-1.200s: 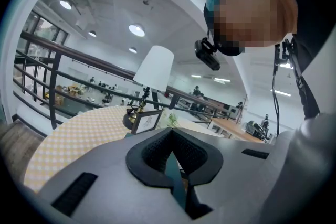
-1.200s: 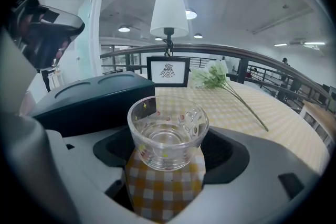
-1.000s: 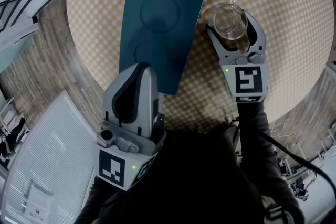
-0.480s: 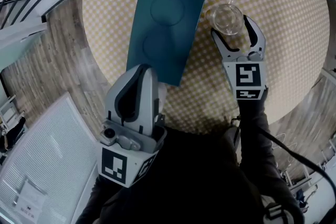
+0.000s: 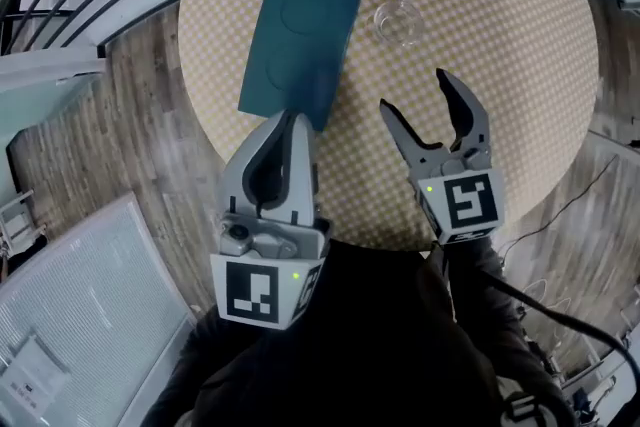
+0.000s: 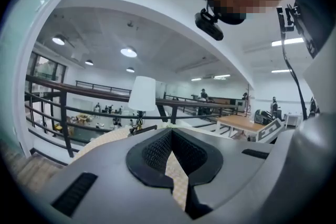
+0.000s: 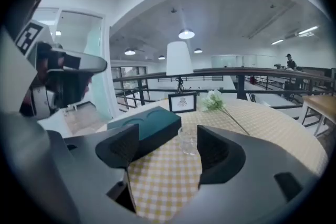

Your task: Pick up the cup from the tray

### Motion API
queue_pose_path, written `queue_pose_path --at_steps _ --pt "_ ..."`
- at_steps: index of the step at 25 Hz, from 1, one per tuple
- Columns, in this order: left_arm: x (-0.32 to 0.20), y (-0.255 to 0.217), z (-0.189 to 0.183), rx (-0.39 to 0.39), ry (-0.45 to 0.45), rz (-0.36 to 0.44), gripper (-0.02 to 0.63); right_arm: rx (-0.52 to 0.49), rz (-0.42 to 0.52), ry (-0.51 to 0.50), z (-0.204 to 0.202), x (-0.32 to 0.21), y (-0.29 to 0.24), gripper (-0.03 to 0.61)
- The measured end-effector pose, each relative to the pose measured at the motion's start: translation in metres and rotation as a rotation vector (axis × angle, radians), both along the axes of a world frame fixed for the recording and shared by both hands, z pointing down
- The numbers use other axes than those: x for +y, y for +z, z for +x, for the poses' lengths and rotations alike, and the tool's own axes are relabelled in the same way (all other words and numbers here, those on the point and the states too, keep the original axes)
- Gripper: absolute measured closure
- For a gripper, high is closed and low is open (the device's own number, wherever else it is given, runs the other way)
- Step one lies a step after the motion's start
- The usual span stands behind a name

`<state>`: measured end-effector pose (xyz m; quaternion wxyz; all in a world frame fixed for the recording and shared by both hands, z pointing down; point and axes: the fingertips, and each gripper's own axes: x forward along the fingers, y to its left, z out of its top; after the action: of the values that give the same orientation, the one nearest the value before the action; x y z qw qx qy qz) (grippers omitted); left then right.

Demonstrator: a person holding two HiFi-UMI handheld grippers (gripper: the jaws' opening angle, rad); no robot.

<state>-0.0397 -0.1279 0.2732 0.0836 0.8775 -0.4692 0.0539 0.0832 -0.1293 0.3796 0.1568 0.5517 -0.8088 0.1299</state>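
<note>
Right hand-held gripper (image 5: pixel 415 95) is wide open with nothing in it, well short of the clear cup (image 5: pixel 397 21). The cup sits upright on the checkered counter (image 5: pixel 520 65), just beside the teal tray (image 5: pixel 300 40), not on it. Left hand-held gripper (image 5: pixel 288 122) is closed tight and empty.

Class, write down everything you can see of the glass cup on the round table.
The cup is small, clear and colourless, apparently glass, and looks empty. It stands upright on the yellow checked tablecloth, just right of the teal tray in the head view, beside it with a narrow gap, not on it. In the right gripper view it shows between the open jaws of the right gripper, but well beyond them. Only the cloth touches it.
</note>
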Motion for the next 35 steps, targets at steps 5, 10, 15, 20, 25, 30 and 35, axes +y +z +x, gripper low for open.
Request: queue_pose_path --at_steps 5,10,15,20,25,30,35 --pt "0.042 -0.020 0.024 -0.036 -0.017 0.054 0.607 -0.102 0.074 0.003 -0.011 0.047 -0.057 0.414" --pt "0.070 -0.034 0.035 -0.098 -0.032 0.106 0.607 -0.163 0.167 0.008 -0.012 0.077 -0.102 0.565" --pt "0.095 -0.053 0.034 -0.084 -0.079 0.161 0.607 -0.129 0.239 -0.020 -0.017 0.102 -0.129 0.571" --pt "0.117 -0.063 0.024 -0.077 -0.106 0.174 0.607 -0.113 0.280 -0.046 -0.027 0.126 -0.143 0.571" --pt "0.123 -0.069 0.021 -0.079 -0.124 0.201 0.607 -0.106 0.293 -0.065 -0.032 0.135 -0.146 0.571" --pt "0.132 -0.073 0.021 -0.089 -0.125 0.218 0.607 -0.105 0.306 -0.077 -0.035 0.141 -0.151 0.571" --pt "0.134 -0.075 0.017 -0.088 -0.133 0.221 0.607 -0.109 0.310 -0.085 -0.040 0.143 -0.153 0.571"
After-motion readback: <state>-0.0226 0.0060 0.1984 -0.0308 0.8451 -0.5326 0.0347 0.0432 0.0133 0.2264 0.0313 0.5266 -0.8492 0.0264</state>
